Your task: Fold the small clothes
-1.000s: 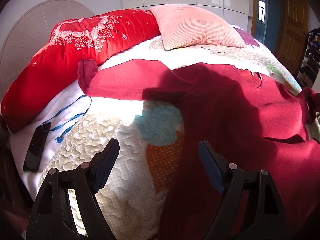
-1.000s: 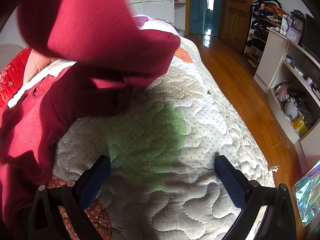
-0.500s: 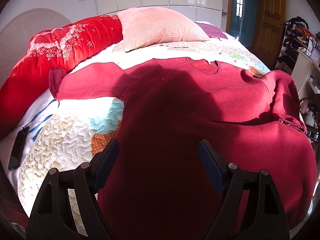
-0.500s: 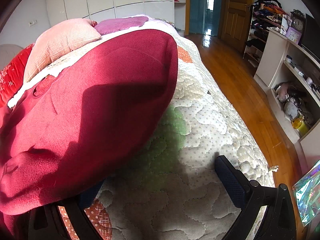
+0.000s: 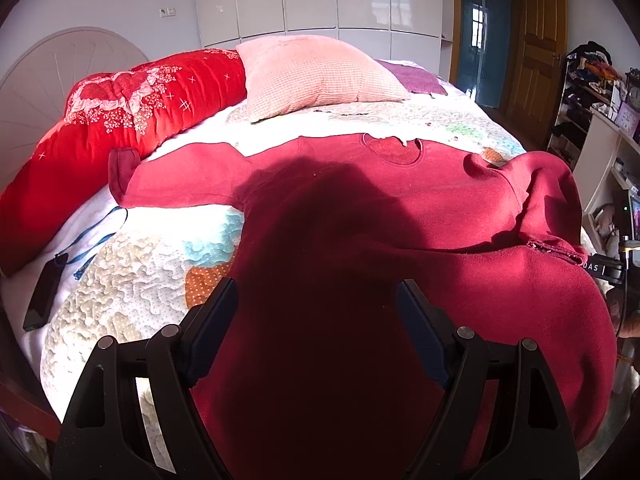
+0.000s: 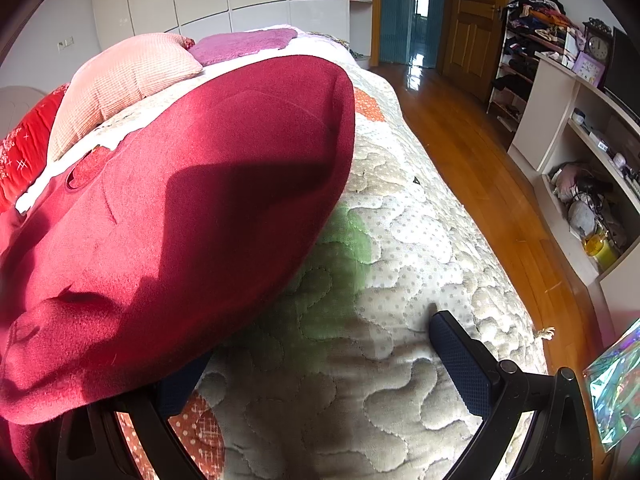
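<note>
The red sweater (image 5: 360,216) lies face-up on the quilted bed (image 5: 132,280). Its right side is folded over the body; the left sleeve (image 5: 180,176) remains spread. Left hand-held gripper (image 5: 316,312) is released; right hand-held gripper (image 6: 320,356) appears released, one finger hidden under fabric.

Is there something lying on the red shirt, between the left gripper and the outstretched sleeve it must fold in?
Nothing visible. The left gripper hangs open over the red shirt; its outstretched sleeve lies bare. The phone and lanyard rest beside it on the quilt.
</note>
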